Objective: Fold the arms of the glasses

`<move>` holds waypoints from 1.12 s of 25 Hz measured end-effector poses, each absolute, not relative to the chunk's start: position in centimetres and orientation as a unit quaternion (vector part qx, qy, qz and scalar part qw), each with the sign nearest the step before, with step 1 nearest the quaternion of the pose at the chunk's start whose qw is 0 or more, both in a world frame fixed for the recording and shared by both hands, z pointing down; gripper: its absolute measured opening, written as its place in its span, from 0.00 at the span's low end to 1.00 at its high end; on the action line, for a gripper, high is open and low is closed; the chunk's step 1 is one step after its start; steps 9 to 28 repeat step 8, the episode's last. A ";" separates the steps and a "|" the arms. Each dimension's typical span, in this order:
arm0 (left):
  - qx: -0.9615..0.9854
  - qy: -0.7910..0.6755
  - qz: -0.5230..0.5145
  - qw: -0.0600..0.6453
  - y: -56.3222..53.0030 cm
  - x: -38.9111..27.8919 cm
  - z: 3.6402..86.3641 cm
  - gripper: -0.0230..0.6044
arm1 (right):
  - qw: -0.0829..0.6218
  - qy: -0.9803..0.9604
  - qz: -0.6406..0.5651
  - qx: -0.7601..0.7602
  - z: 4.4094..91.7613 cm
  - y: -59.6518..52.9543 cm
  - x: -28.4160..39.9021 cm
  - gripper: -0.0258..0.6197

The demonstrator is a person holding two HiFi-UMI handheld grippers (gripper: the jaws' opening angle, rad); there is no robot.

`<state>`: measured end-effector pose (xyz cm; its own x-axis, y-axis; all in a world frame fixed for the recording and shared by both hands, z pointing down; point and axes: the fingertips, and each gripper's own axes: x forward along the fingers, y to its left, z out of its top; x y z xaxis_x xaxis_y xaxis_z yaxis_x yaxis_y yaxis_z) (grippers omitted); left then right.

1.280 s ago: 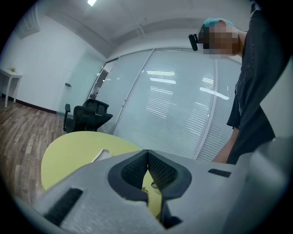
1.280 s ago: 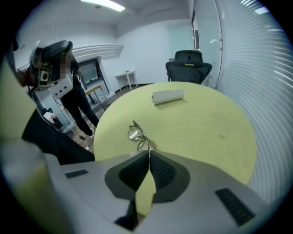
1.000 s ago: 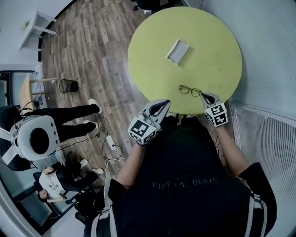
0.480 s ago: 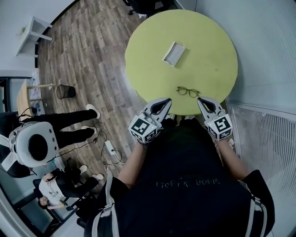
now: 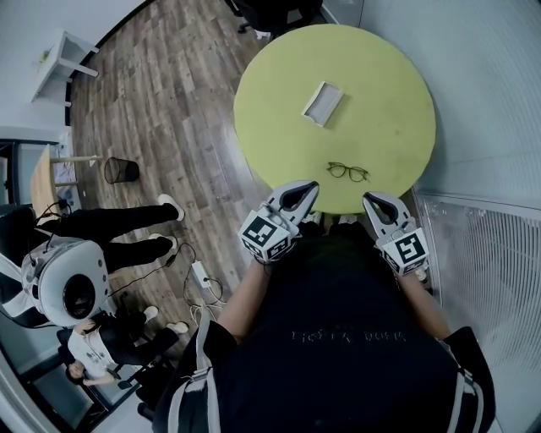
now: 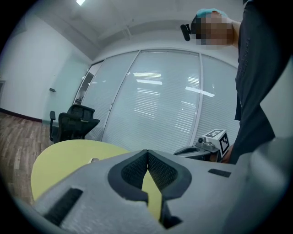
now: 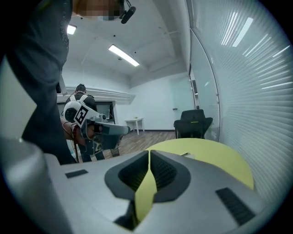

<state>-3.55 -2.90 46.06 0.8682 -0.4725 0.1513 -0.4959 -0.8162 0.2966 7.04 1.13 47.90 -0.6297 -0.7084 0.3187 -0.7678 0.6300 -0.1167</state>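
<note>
A pair of thin dark glasses (image 5: 347, 172) lies on the round yellow-green table (image 5: 279, 93), close to its near edge. They are too small to tell how the arms stand. My left gripper (image 5: 306, 188) hovers at the table's near edge, left of the glasses, shut and empty. Just below and right of the glasses, off the table edge, my right gripper (image 5: 372, 200) is shut on nothing. In the left gripper view the jaws (image 6: 147, 153) meet at the tip over the table. The right gripper view shows its jaws (image 7: 149, 153) closed together.
A white open box (image 5: 323, 101) sits mid-table. A black office chair (image 5: 270, 10) stands beyond the table. People (image 5: 127, 211), a wire bin (image 5: 122, 169) and floor cables (image 5: 203, 275) are at the left. A glass wall with blinds (image 5: 490, 254) runs along the right.
My right gripper has drawn back from the glasses toward my body. The glasses stay on the table. The left gripper has barely moved.
</note>
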 end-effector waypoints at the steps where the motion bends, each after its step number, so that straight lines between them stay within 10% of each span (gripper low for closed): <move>1: 0.953 -0.252 0.038 0.163 -2.8 -3.6 46.1 0.07 | 0.121 -0.896 0.120 0.410 47.8 1.2 6.8 0.09; 28: 0.959 -0.237 0.048 0.148 -2.1 -4.5 45.9 0.07 | 0.110 -0.901 0.117 0.403 46.9 1.7 5.0 0.09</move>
